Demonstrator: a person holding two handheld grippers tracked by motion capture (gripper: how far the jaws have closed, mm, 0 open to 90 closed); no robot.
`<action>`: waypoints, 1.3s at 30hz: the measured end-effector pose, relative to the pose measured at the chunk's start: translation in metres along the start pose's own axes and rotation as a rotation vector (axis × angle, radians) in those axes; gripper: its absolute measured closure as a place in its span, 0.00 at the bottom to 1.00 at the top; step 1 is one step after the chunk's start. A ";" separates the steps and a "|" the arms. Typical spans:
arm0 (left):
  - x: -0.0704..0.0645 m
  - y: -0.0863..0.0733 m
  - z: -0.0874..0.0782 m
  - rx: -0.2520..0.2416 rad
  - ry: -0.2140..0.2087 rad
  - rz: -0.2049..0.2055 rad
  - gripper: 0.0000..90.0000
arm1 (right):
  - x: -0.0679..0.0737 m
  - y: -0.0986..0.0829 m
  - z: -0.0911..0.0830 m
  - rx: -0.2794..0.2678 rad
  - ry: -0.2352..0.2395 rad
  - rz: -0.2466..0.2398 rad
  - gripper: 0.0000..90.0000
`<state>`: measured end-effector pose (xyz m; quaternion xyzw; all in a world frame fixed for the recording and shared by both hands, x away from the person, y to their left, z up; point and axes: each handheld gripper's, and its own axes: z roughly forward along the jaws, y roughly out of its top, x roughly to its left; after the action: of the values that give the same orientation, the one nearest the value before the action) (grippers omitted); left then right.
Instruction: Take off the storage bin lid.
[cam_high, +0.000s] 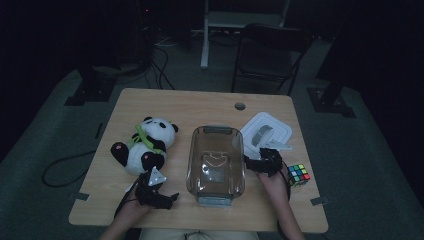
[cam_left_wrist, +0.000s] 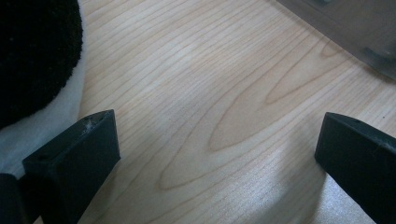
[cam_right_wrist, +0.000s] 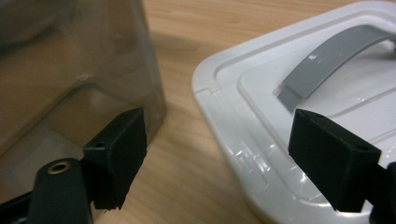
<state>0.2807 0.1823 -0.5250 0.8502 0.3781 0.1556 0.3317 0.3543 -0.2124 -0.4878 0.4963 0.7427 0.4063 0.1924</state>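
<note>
While both grippers gape empty, white lid (cam_right_wrist: 299, 116) lies under right gripper (cam_right_wrist: 219, 158), beside clear bin (cam_right_wrist: 70, 70)

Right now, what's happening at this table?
A person holds a gripper in each hand, both open and empty. The left gripper sits just below the plush panda. The right gripper is between the clear bin and its white lid, which lies off the bin. A puzzle cube sits untouched.

The left gripper (cam_high: 159, 192) is held low with its 2 jaws spread wide. The right gripper (cam_high: 260, 162) is likewise held gaping, its jaws wide apart.
</note>
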 end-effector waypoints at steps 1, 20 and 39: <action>0.000 0.000 0.000 0.000 0.000 0.000 0.00 | 0.001 -0.002 0.000 0.008 0.002 -0.005 0.20; 0.001 -0.001 -0.001 0.001 -0.011 0.014 0.00 | 0.021 -0.051 -0.007 0.128 0.017 -0.089 0.15; 0.000 -0.001 -0.002 0.005 -0.034 0.040 0.01 | 0.022 -0.063 -0.012 0.121 0.001 -0.147 0.15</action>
<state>0.2788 0.1835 -0.5246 0.8609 0.3558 0.1468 0.3328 0.3000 -0.2089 -0.5278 0.4509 0.8004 0.3457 0.1910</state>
